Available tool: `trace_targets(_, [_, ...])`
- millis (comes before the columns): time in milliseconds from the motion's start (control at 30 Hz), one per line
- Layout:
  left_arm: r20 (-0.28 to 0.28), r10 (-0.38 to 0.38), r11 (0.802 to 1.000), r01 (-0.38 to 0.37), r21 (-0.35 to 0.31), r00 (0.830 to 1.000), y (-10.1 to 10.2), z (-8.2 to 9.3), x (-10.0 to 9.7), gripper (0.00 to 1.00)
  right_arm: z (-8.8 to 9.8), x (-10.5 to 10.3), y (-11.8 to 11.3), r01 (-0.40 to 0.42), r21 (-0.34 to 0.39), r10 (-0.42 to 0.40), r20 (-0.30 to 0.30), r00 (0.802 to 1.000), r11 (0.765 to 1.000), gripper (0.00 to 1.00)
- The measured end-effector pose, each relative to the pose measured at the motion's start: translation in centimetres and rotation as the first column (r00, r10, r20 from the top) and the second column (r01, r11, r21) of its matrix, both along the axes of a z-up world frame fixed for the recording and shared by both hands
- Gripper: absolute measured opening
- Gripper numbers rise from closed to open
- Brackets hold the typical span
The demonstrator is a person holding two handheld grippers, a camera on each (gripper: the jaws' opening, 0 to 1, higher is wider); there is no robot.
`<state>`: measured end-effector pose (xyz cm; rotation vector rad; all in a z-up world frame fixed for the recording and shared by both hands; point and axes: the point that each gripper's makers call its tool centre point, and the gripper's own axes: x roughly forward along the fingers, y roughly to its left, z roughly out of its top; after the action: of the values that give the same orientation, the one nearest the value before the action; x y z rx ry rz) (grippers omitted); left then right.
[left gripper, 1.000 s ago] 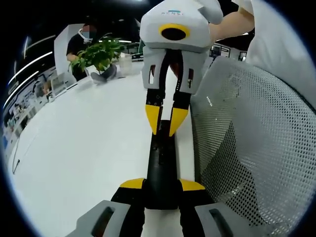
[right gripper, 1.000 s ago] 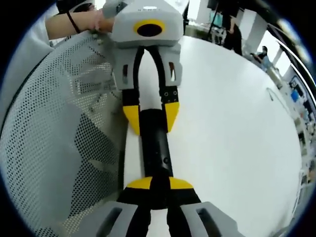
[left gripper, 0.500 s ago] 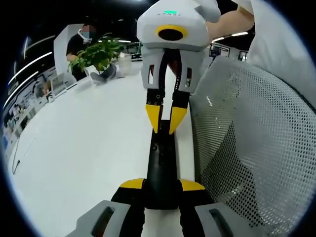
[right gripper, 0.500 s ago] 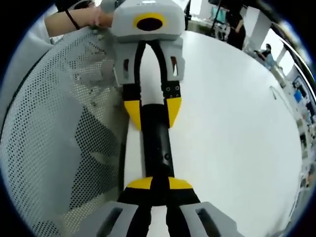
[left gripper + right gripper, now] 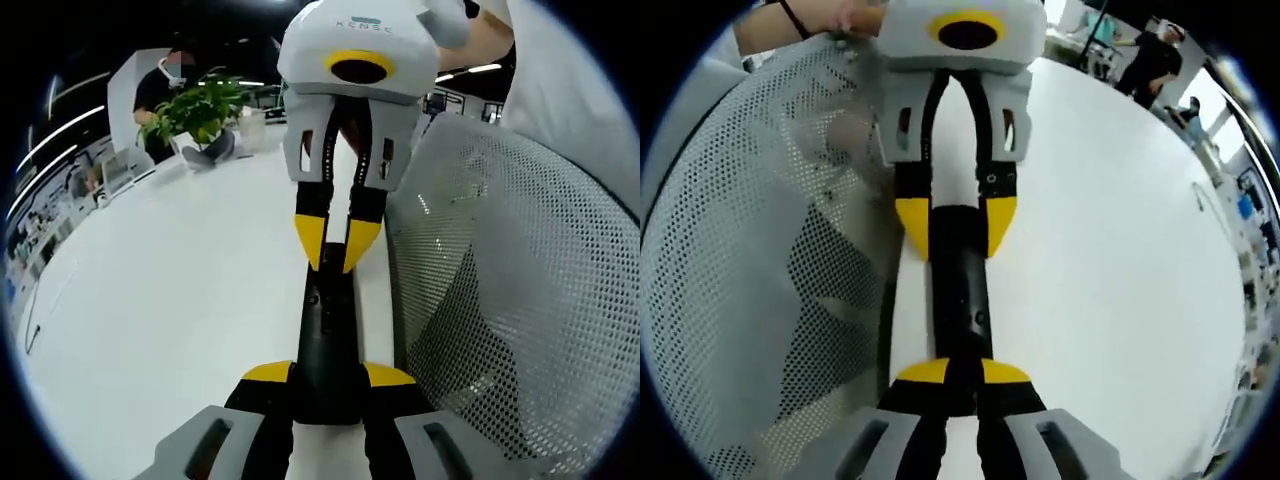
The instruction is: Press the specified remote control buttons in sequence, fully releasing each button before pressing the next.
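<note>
Holding the black remote [image 5: 326,330] over the white counter [image 5: 170,300] — left claw [image 5: 326,378] clamped on it. My right claw [image 5: 333,243], tips together, has lifted slightly — button released, I think.

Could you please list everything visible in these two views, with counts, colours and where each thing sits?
Remote control: one, black, long and slim, above the table edge, each end between a tool's yellow tips.
Table: one, white, wide.
Mesh chair back: one, grey-white, beside the table edge.
Potted plant: one, green, far end of the table.
People: one seated behind the plant, others standing far off.
Left tool: shut on the remote's near end, seen in the left gripper view.
Right tool: shut on the other end.
</note>
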<state>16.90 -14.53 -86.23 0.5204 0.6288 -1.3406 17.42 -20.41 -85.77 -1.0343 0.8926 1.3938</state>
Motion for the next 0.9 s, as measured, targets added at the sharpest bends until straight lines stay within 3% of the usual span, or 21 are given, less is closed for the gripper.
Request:
trace_targets(267, [0.0,0.002,1.0,-0.002,0.0,1.0,0.02,0.0,-0.03,0.24,0.12,0.03,-0.06,0.05,0.063,-0.049,-0.012,0.999,0.997,0.06])
trace_targets(667, [0.0,0.002,1.0,-0.002,-0.005,1.0,-0.01,-0.01,-0.02,0.24,0.09,-0.05,-0.39,0.036,0.065,-0.037,0.005,0.999,0.997,0.04])
trace_targets(900, [0.0,0.002,1.0,-0.002,-0.004,1.0,-0.02,-0.01,0.01,0.24,-0.08,-0.05,-0.25,-0.002,-0.005,0.002,0.013,1.0,1.0,0.04])
